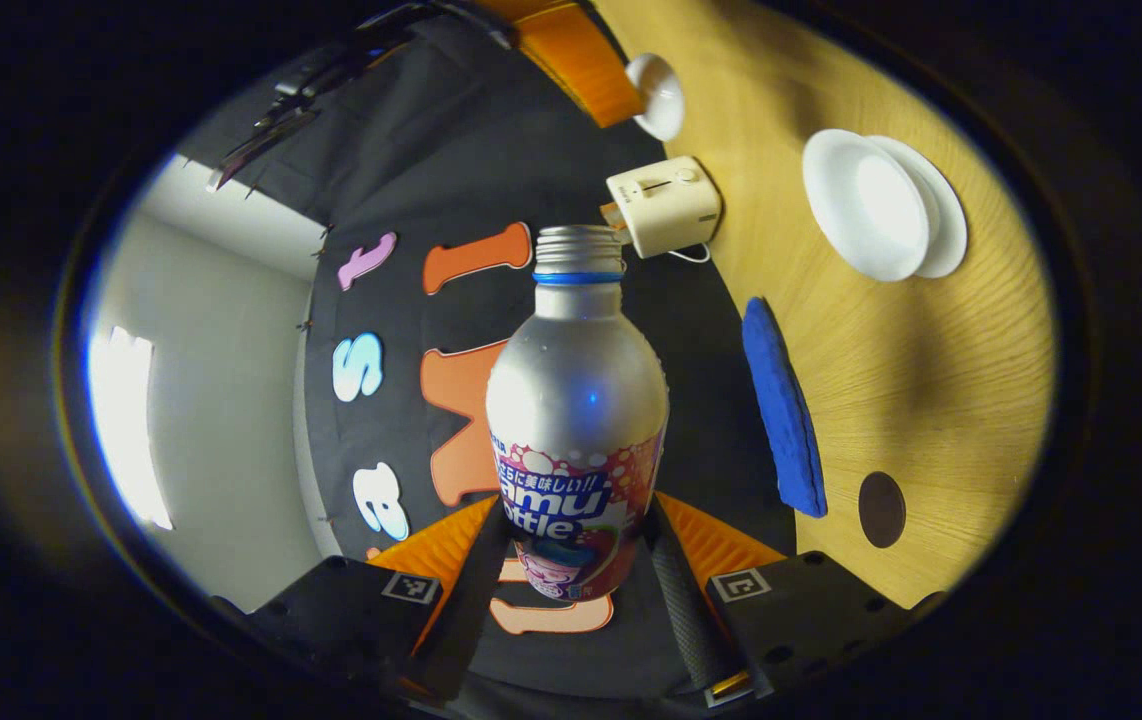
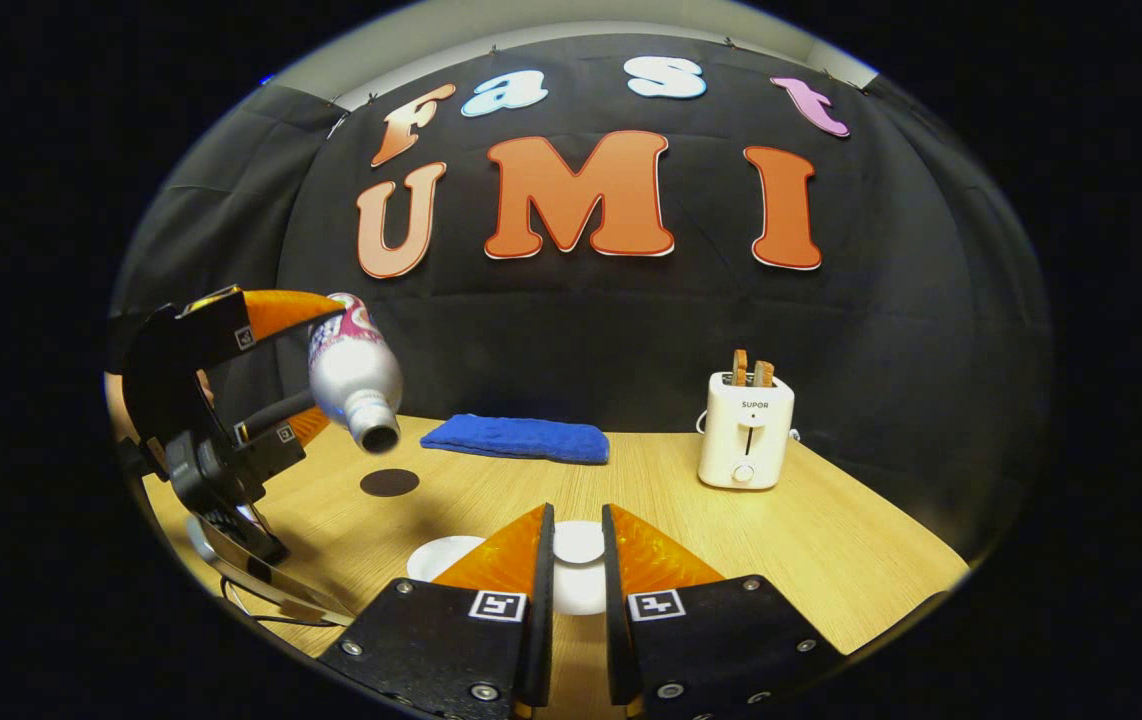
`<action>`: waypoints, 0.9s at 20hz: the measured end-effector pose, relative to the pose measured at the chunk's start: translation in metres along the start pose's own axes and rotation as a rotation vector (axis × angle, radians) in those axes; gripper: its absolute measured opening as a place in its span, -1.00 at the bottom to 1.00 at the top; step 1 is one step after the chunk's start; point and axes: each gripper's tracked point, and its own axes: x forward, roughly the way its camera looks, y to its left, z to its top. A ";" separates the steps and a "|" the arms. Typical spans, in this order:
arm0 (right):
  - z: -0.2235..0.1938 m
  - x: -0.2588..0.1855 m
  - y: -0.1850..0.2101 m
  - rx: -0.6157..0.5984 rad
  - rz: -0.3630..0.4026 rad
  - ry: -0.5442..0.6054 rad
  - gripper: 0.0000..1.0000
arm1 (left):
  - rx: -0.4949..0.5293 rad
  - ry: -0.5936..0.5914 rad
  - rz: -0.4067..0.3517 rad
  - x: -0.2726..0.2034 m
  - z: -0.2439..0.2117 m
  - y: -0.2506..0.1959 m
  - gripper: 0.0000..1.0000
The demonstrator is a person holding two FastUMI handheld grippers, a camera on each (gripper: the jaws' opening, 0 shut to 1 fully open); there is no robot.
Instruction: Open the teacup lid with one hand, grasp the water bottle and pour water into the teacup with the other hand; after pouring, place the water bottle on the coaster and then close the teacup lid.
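Aloft, left gripper (image 1: 576, 560) clamps tilted water bottle (image 1: 576, 420), uncapped.

Black cloth wall (image 2: 571, 330) behind a light wooden table (image 2: 831, 540).

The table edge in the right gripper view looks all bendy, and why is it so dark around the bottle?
Right gripper view: the fisheye lens bows the table; the tipped bottle casts a soft shadow. Left gripper view: light glints off the bottle, and a bright window glares at the left.

Silver water bottle (image 2: 355, 372), uncapped, tilted mouth-down above the coaster (image 2: 389, 483).
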 end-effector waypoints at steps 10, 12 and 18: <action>0.012 0.011 0.024 -0.026 0.032 -0.003 -0.54 | -0.502 0.164 0.184 -0.009 -0.066 0.021 0.65; 0.015 0.014 0.029 -0.034 0.039 -0.005 -0.54 | -0.613 0.207 0.211 -0.010 -0.082 0.020 0.65; 0.019 0.023 0.043 -0.056 0.055 0.000 -0.54 | -0.974 0.363 0.248 -0.006 -0.125 -0.003 0.65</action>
